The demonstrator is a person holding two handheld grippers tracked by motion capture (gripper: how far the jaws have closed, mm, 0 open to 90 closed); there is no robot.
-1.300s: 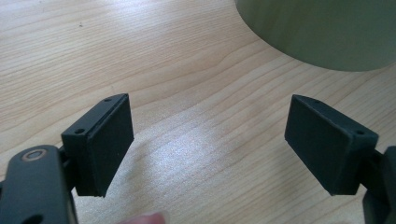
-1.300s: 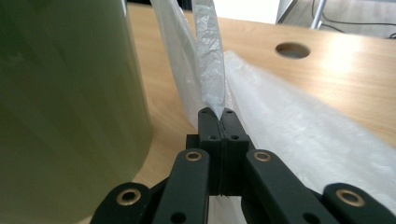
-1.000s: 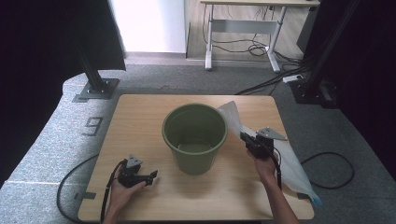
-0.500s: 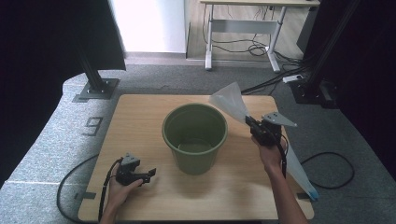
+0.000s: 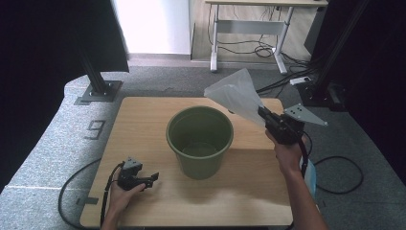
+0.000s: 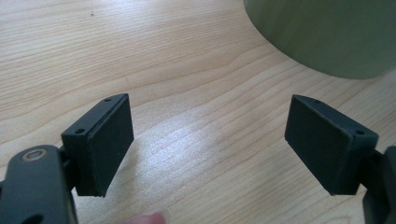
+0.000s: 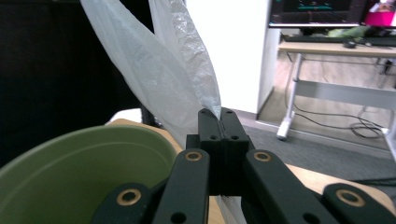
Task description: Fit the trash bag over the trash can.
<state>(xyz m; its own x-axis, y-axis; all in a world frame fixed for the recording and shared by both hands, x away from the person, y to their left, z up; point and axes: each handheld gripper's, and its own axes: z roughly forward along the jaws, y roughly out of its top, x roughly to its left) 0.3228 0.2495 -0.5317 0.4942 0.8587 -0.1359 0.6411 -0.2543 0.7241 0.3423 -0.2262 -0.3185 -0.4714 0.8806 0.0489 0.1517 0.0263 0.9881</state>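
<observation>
A green plastic bucket (image 5: 199, 139) stands upright in the middle of the wooden table (image 5: 143, 120). My right gripper (image 5: 265, 116) is raised to the bucket's right and is shut on a translucent white plastic bag (image 5: 236, 95), which fans up and to the left above the bucket's far rim. In the right gripper view the bag (image 7: 163, 65) rises from the closed jaws, with the bucket (image 7: 79, 163) below left. My left gripper (image 5: 152, 178) rests low on the table at the front left, open and empty. The left gripper view has the bucket's wall (image 6: 322, 32) ahead.
A light blue item (image 5: 310, 175) lies at the table's right edge beside the forearm. Cables (image 5: 335, 175) trail over the grey floor on both sides. A desk frame (image 5: 249, 33) stands beyond the table, and a black stand base (image 5: 98, 91) sits at the far left.
My right gripper has lifted the bag higher off the table and swung it up toward the bucket's rim. The left gripper has stayed near the table's front left.
</observation>
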